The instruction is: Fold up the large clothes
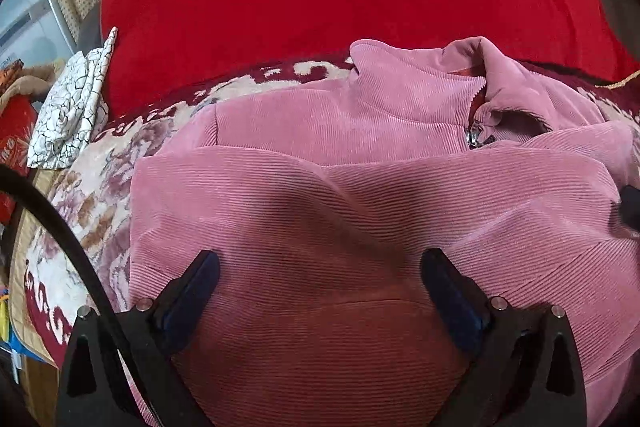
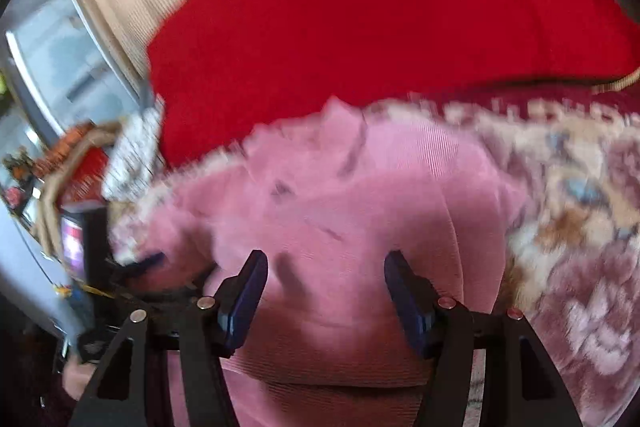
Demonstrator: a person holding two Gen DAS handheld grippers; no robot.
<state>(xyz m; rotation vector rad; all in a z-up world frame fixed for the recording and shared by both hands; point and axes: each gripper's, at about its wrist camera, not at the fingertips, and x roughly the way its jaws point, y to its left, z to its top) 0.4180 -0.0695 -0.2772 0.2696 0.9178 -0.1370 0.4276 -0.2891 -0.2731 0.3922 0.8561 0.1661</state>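
Both tools, left point(image 1: 320, 267) and right point(image 2: 326, 267), gape empty above the pink jacket point(image 1: 360, 187) (sleeves crossed inward), laid on the bed point(image 1: 80, 227) for folding.

- left hand-held gripper point(image 1: 320, 263): black angular fingers, dark blue pads, silver round pins at the joints, triangular cutouts in the frame
- black cable point(image 1: 68, 227) curving past its left side
- right hand-held gripper point(image 2: 326, 263): same black frame, blue pads, silver pins
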